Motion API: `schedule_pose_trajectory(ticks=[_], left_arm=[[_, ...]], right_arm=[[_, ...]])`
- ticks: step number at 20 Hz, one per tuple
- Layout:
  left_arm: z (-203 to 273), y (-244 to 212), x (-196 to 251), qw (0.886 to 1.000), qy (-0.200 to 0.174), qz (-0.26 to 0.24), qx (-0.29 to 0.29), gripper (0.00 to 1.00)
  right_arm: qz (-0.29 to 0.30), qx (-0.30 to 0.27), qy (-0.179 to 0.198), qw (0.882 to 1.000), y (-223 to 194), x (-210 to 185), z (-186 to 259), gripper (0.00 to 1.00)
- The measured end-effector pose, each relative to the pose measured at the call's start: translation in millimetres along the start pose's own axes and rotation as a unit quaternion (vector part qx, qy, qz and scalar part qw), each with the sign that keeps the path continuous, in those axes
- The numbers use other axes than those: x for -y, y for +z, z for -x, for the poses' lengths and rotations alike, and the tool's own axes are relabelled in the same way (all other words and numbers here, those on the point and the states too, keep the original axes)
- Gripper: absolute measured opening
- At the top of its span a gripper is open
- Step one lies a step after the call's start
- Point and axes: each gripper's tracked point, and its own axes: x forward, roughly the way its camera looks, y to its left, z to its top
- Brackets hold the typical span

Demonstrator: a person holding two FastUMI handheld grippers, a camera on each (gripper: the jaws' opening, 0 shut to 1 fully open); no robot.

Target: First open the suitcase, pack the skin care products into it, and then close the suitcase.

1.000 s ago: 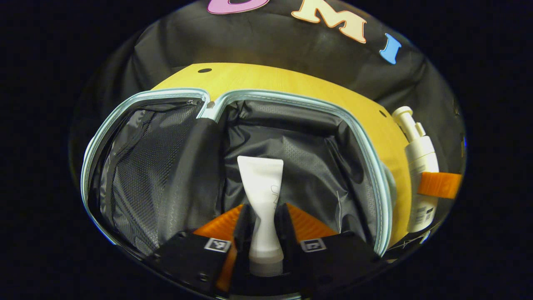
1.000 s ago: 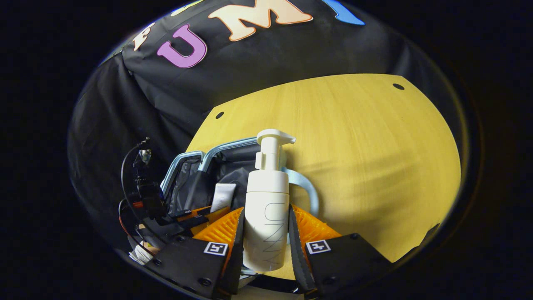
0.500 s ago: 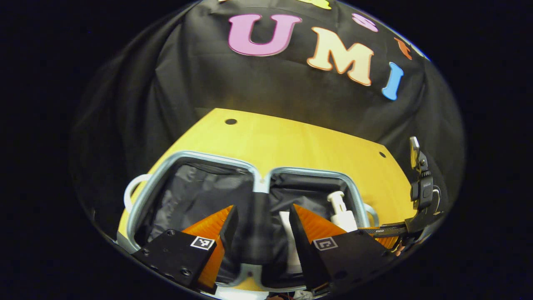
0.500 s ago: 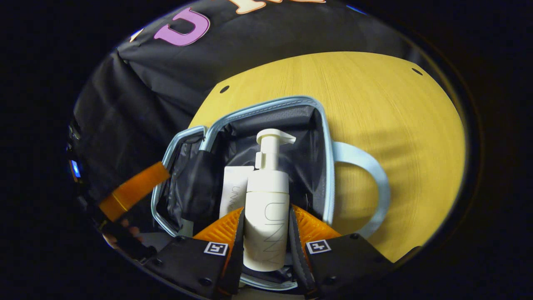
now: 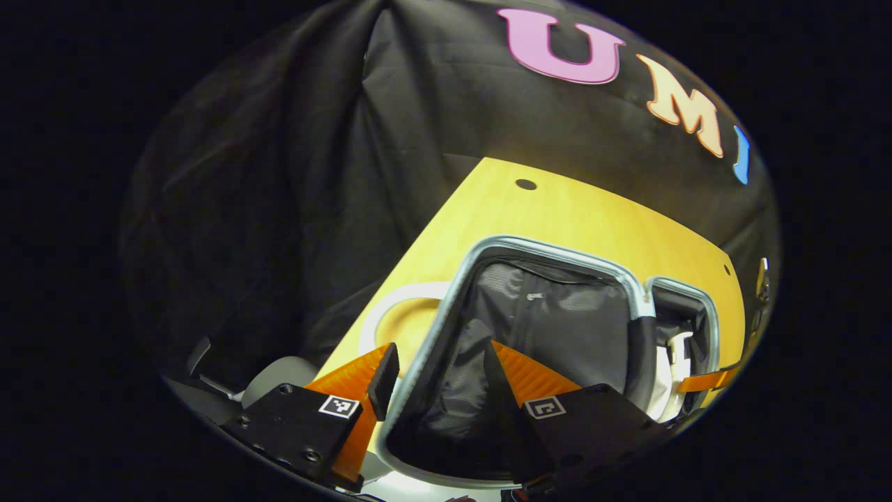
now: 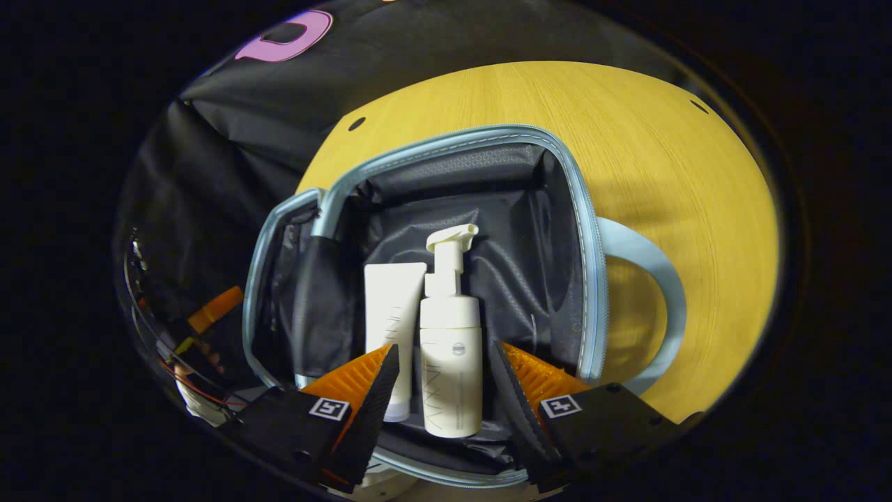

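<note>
**Bench: both products now in the suitcase**

We have let go: our right claw [image 6: 442, 369] now spreads around the pump bottle [image 6: 451, 362], lying beside the tube [image 6: 391, 328] inside the open suitcase [image 6: 589, 279]. Our left claw [image 5: 435, 380] is spread, empty. Closing comes next.

Each gripper has a black body with small screws near its lower edge. The left gripper [image 5: 435, 373] and the right gripper [image 6: 446, 369] both carry two square black-and-white markers, one on each side. Ribbed wedge-shaped parts stand behind the fingers, which are narrow and flat.
</note>
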Motion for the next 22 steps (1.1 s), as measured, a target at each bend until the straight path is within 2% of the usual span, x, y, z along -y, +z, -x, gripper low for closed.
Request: schedule_pose_trajectory(ticks=[2, 3, 5, 6, 7, 8, 11, 14, 15, 16, 17, 18, 19, 21, 22], left_arm=[[-12.0, -2.6, -12.3, 1.000, 0.006, -0.004, -0.016, 0.71], [-17.0, -0.6, -15.9, 1.000, 0.004, -0.001, -0.017, 0.75], [-23.9, 6.9, -21.0, 1.000, -0.011, 0.020, -0.016, 0.71], [-27.1, 9.6, -23.5, 0.999, -0.018, 0.034, -0.015, 0.75], [-30.1, 13.2, -26.4, 0.998, -0.026, 0.050, -0.014, 0.71], [-33.6, 13.1, -27.4, 0.997, -0.036, 0.068, -0.015, 0.71], [-39.9, 16.7, -32.0, 0.988, -0.065, 0.138, -0.005, 0.75], [-44.8, 19.5, -47.9, 0.975, -0.074, 0.210, 0.005, 0.69], [-47.7, 13.3, -48.6, 0.973, -0.076, 0.216, -0.006, 0.75], [-54.3, 7.2, -47.4, 0.973, -0.077, 0.215, -0.014, 0.71], [-60.7, 0.2, -44.4, 0.975, -0.078, 0.204, -0.028, 0.71], [-68.2, -5.8, -43.3, 0.978, -0.070, 0.191, -0.042, 0.65], [-73.3, -11.7, -45.5, 0.980, -0.059, 0.184, -0.055, 0.72], [-78.5, -18.4, -49.0, 0.978, -0.043, 0.188, -0.075, 0.49], [-74.4, -17.4, -47.5, 0.977, -0.047, 0.191, -0.086, 0.38]], right_arm=[[0.004, 0.016, 0.008, 1.000, 10.8, -1.3, 17.6, 0.90], [0.005, 0.025, 0.014, 1.000, 15.6, -3.1, 24.5, 0.91], [0.008, 0.045, 0.021, 0.999, 28.7, -1.9, 41.1, 0.91], [0.009, 0.055, 0.022, 0.998, 34.9, -0.5, 48.2, 0.91], [0.010, 0.064, 0.022, 0.998, 39.9, 0.9, 53.3, 0.86], [0.010, 0.071, 0.022, 0.997, 42.1, 2.0, 56.8, 0.90], [0.005, 0.080, 0.015, 0.997, 44.8, 12.7, 65.4, 0.90], [-0.006, 0.080, 0.004, 0.997, 42.4, 23.5, 66.7, 0.90], [-0.006, 0.080, 0.002, 0.997, 41.7, 25.2, 66.3, 0.90], [-0.005, 0.080, 0.000, 0.997, 40.7, 26.4, 66.0, 0.90], [-0.004, 0.079, -0.003, 0.997, 39.6, 27.2, 66.8, 0.90], [-0.003, 0.078, -0.005, 0.997, 37.7, 28.0, 67.2, 0.90], [-0.002, 0.078, -0.007, 0.997, 37.1, 30.0, 68.2, 0.90], [-0.004, 0.081, -0.010, 0.997, 38.4, 32.8, 70.3, 0.90], [-0.007, 0.084, -0.010, 0.996, 38.6, 34.7, 72.3, 0.90]])
